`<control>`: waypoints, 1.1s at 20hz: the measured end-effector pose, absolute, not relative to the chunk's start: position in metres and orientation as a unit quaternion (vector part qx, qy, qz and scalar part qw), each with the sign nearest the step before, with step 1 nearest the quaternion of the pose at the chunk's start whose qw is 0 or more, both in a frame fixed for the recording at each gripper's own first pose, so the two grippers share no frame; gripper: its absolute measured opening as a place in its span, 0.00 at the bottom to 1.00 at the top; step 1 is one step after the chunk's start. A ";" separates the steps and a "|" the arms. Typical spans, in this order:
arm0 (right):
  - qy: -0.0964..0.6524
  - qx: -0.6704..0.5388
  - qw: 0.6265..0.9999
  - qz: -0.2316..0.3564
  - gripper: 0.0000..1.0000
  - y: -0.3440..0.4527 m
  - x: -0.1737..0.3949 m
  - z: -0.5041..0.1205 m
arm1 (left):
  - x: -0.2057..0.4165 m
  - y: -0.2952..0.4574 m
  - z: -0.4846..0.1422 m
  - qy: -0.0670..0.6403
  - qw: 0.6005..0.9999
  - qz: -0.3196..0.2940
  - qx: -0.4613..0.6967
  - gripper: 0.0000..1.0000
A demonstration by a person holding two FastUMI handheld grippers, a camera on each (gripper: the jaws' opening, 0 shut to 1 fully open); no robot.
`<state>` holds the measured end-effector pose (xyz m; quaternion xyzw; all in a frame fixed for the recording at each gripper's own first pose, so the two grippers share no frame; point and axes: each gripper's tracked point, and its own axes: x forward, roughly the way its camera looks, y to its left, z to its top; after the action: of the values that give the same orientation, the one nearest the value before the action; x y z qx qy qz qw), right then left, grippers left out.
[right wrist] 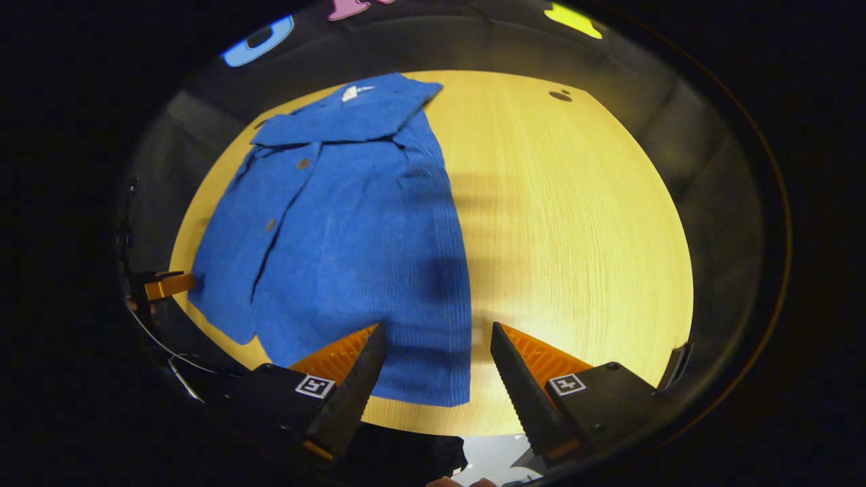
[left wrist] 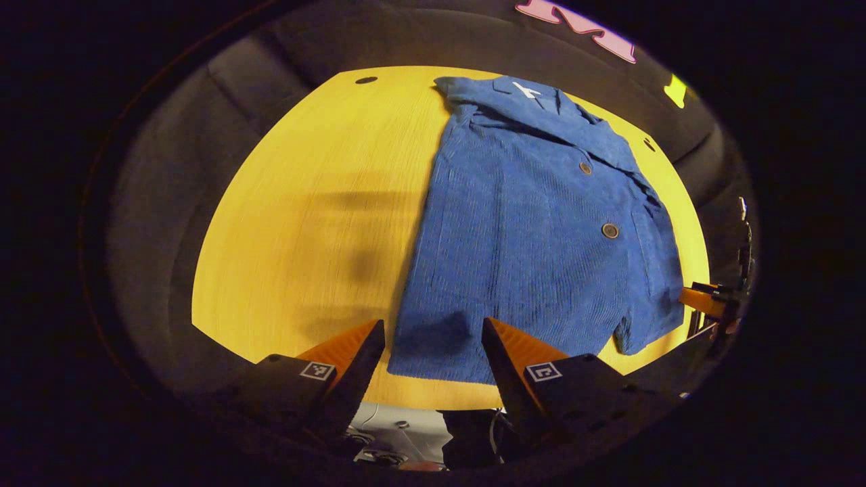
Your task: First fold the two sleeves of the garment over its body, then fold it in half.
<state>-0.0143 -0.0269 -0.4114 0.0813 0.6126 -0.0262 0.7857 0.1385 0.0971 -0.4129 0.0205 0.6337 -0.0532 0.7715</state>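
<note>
Your left tool (left wrist: 433, 335) spread wide above the near hem of the blue garment (left wrist: 534, 230), your right tool (right wrist: 436, 338) likewise wide, garment flat on the table (left wrist: 304, 223), collar far.

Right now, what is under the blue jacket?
The blue jacket lies flat on the yellow wooden table, which shows bare beside it. Whatever lies under the fabric itself is covered and cannot be seen.

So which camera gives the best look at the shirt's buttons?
The left gripper view: two buttons stand out round and sharp on the blue shirt. In the right gripper view the buttons look smaller and dimmer, seen at a slant.
</note>
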 end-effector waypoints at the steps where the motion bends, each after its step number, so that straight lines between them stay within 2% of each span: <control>1: 0.619 0.086 0.780 -0.031 0.99 -0.027 -0.018 -0.415 | 0.130 0.103 -0.421 0.644 0.763 -0.049 0.024 0.85; 5: 0.630 0.080 0.771 -0.047 0.99 -0.033 -0.030 -0.422 | 0.127 0.112 -0.437 0.649 0.758 -0.045 0.049 0.86; 9: 0.638 0.075 0.764 -0.064 1.00 -0.035 -0.036 -0.429 | 0.124 0.113 -0.436 0.657 0.751 -0.047 0.041 0.82; 10: 0.640 0.075 0.762 -0.067 0.92 -0.034 -0.036 -0.427 | 0.124 0.112 -0.435 0.658 0.751 -0.048 0.040 0.86; 11: 0.639 0.079 0.762 -0.073 0.99 -0.033 -0.036 -0.428 | 0.123 0.113 -0.435 0.659 0.749 -0.048 0.042 0.85; 13: 0.641 0.084 0.759 -0.081 0.98 -0.031 -0.037 -0.429 | 0.123 0.110 -0.434 0.662 0.747 -0.047 0.043 0.86; 14: 0.643 0.084 0.757 -0.082 0.98 -0.030 -0.039 -0.429 | 0.122 0.106 -0.434 0.665 0.744 -0.048 0.040 0.83; 15: 0.645 0.086 0.755 -0.085 0.97 -0.029 -0.039 -0.428 | 0.120 0.100 -0.434 0.667 0.743 -0.048 0.039 0.77; 16: 0.650 0.092 0.749 -0.088 0.98 -0.026 -0.042 -0.429 | 0.123 0.092 -0.435 0.664 0.744 -0.058 0.038 0.64; 17: 0.657 0.097 0.743 -0.084 0.83 -0.022 -0.044 -0.428 | 0.123 0.083 -0.436 0.659 0.749 -0.069 0.031 0.45; 18: 0.650 0.105 0.748 -0.078 0.78 -0.013 -0.040 -0.428 | 0.124 0.082 -0.437 0.660 0.747 -0.070 0.037 0.26; 19: 0.647 0.105 0.751 -0.080 0.53 -0.006 -0.035 -0.429 | 0.123 0.085 -0.436 0.660 0.746 -0.079 0.046 0.07; 21: 0.655 0.095 0.747 -0.057 0.02 0.004 -0.029 -0.432 | 0.121 0.080 -0.432 0.666 0.740 -0.088 0.027 0.03; 22: 0.656 0.109 0.745 -0.055 0.01 0.009 -0.031 -0.426 | 0.118 0.076 -0.430 0.672 0.734 -0.093 0.008 0.00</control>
<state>-0.0307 0.0089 -0.4265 0.1092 0.6558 -0.0548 0.7450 0.1178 0.0762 -0.4296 0.0080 0.6724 -0.0927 0.7343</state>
